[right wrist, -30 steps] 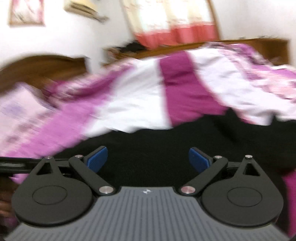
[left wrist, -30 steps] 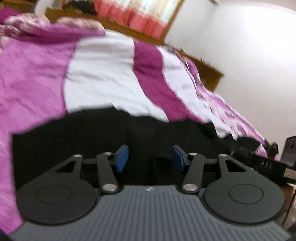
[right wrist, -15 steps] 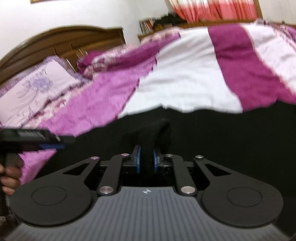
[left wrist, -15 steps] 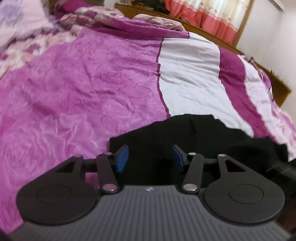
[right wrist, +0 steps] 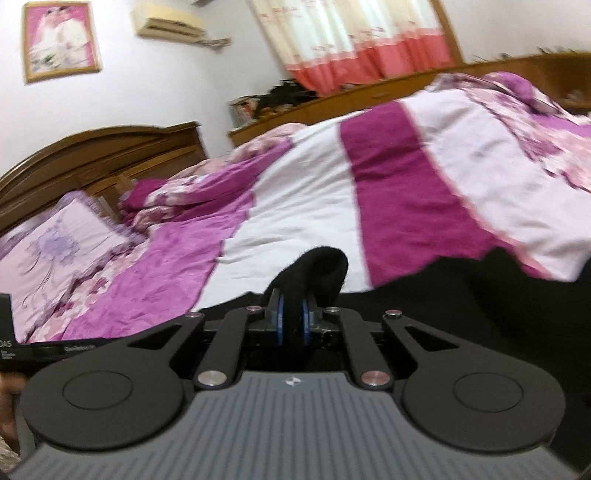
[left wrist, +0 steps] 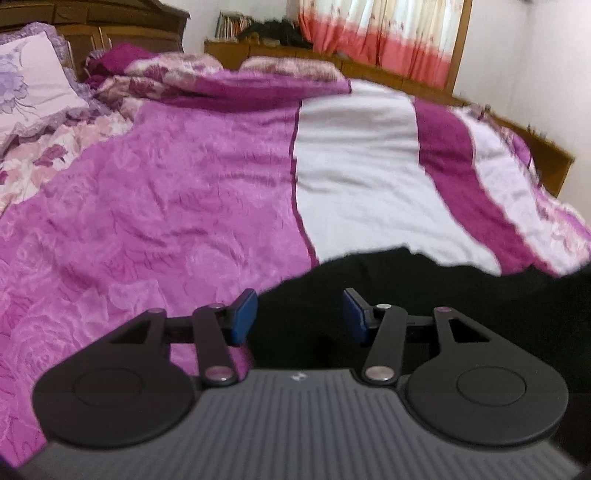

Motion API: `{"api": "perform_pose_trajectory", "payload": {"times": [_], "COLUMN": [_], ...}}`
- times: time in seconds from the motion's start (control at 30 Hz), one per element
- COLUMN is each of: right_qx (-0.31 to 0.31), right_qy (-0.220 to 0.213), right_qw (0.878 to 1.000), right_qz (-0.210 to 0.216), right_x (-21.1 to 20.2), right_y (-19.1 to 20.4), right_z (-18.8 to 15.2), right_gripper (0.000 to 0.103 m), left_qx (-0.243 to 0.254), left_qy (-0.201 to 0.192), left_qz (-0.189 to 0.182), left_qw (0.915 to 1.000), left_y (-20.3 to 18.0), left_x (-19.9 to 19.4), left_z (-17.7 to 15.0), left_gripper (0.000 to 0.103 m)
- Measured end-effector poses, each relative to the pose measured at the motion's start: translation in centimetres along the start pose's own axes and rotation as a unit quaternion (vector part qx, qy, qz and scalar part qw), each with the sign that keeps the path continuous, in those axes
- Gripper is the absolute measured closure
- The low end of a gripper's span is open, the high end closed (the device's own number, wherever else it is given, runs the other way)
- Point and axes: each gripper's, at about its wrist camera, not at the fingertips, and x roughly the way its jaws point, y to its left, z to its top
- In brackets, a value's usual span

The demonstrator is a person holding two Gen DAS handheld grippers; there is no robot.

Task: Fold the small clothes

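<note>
Right gripper [right wrist: 291, 326]: blue-padded fingers [right wrist: 280, 325] have just been closing and now pinch a fold of the black garment [right wrist: 317, 267]. The pinched cloth humps up above the pads; the rest of it spreads dark below and off to the right in that view.

Left gripper [left wrist: 300, 314]: fingers [left wrist: 244, 314] stand apart, about half spread, pressing on nothing. Black cloth lies under and between them, but the pads do not touch it as far as I can see. The left pad sits over the edge where the black garment [left wrist: 424, 295] meets the bedspread.

The garment lies on the near part of the bed, over a quilted bedspread [left wrist: 166, 221] of bright pink rose pattern with a wide white band [left wrist: 362, 177] and a darker magenta stripe [left wrist: 454, 173] running away from me. Its far edge is uneven against the white band. Exactly what kind of garment it is cannot be told; views are blurred.

Farther out: a lilac flowered pillow [left wrist: 29, 88] at the head, against a dark wooden headboard [right wrist: 92, 158]. Pink-and-cream curtains [left wrist: 380, 37] hang beyond the bed's far side. On the white wall, a framed picture [right wrist: 61, 38] and an air-conditioning unit [right wrist: 170, 22]. A person's hand [right wrist: 9, 402] shows at the left edge of the right view, beside the dark bar of the other gripper.
</note>
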Motion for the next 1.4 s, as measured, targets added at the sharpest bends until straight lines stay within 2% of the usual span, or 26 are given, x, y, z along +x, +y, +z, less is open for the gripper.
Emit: {"api": "perform_pose_trajectory", "payload": {"times": [0.1, 0.2, 0.33, 0.43, 0.47, 0.53, 0.6, 0.67, 0.73, 0.77, 0.83, 0.93, 0.97, 1.03, 1.1, 1.2, 1.3, 1.4], "right_qx": [0.004, -0.001, -0.013, -0.013, -0.003, 0.023, 0.054, 0.099, 0.141, 0.152, 0.168, 0.178, 0.174, 0.168, 0.156, 0.138, 0.103, 0.111], "right_qy": [-0.001, 0.023, 0.052, 0.07, 0.071, 0.073, 0.067, 0.089, 0.103, 0.104, 0.113, 0.117, 0.114, 0.102, 0.062, 0.0, 0.002, 0.016], "right_qw": [1.0, 0.999, 0.996, 0.994, 0.994, 0.993, 0.994, 0.989, 0.984, 0.983, 0.979, 0.977, 0.978, 0.98, 0.986, 0.99, 0.994, 0.992], "right_qz": [-0.016, -0.039, -0.067, -0.087, -0.085, -0.085, -0.072, -0.056, -0.032, -0.025, -0.023, -0.015, -0.019, -0.021, -0.015, -0.001, -0.03, -0.053], "right_x": [-2.6, -4.0, -3.7, -2.1, -1.8, -1.1, -0.4, 1.0, 2.4, 2.8, 3.8, 5.0, 5.1, 5.2, 4.3, 2.0, 0.7, 0.3], "right_y": [-1.7, -3.3, -5.4, -6.1, -6.3, -6.9, -7.5, -8.5, -9.6, -9.9, -10.1, -10.0, -9.8, -9.0, -8.0, -6.6, -6.0, -6.8], "right_z": [-0.6, -1.7, -4.1, -5.2, -5.3, -5.0, -4.6, -4.4, -4.3, -4.3, -4.1, -4.4, -4.3, -3.8, -2.7, -0.2, 1.8, 1.7], "right_gripper": [0.093, 0.093, 0.093, 0.091, 0.086, 0.047, 0.039, 0.04, 0.044, 0.049, 0.077, 0.087, 0.088, 0.09, 0.091, 0.091, 0.091, 0.092], "left_qx": [-0.023, -0.046, -0.089, -0.086, -0.083, -0.072, -0.049, 0.006, 0.07, 0.083, 0.096, 0.104, 0.103, 0.106, 0.096, 0.114, 0.109, 0.143], "left_qy": [-0.01, 0.008, 0.027, 0.031, 0.031, 0.038, 0.061, 0.081, 0.098, 0.11, 0.114, 0.103, 0.099, 0.091, 0.074, 0.038, 0.025, 0.014], "left_qz": [-0.005, -0.019, -0.049, -0.049, -0.049, -0.055, -0.064, -0.068, -0.06, -0.051, -0.039, -0.039, -0.039, -0.032, -0.022, 0.01, 0.041, 0.084], "left_qw": [0.9997, 0.9987, 0.9945, 0.9946, 0.9948, 0.9951, 0.9949, 0.9944, 0.9909, 0.9891, 0.988, 0.9884, 0.9889, 0.9896, 0.9923, 0.9927, 0.9928, 0.9861], "left_y": [0.9, 1.7, 2.2, 1.7, 1.5, 1.0, 0.0, -1.5, -2.8, -3.1, -3.3, -3.4, -3.4, -3.7, -4.2, -5.4, -5.9, -7.0], "left_x": [-0.7, -0.4, 0.4, 0.7, 0.6, -0.2, -1.7, -3.1, -3.9, -4.1, -4.3, -3.9, -3.6, -3.2, -3.1, -2.8, -2.7, -3.6], "left_z": [0.3, 0.3, -0.1, -0.1, -0.2, -0.6, -1.6, -3.0, -4.4, -5.0, -6.0, -6.6, -6.7, -6.9, -7.1, -7.8, -7.9, -8.6], "left_gripper": [0.05, 0.05, 0.05, 0.051, 0.051, 0.051, 0.049, 0.049, 0.049, 0.049, 0.049, 0.048, 0.049, 0.059, 0.069, 0.071, 0.071, 0.071]}}
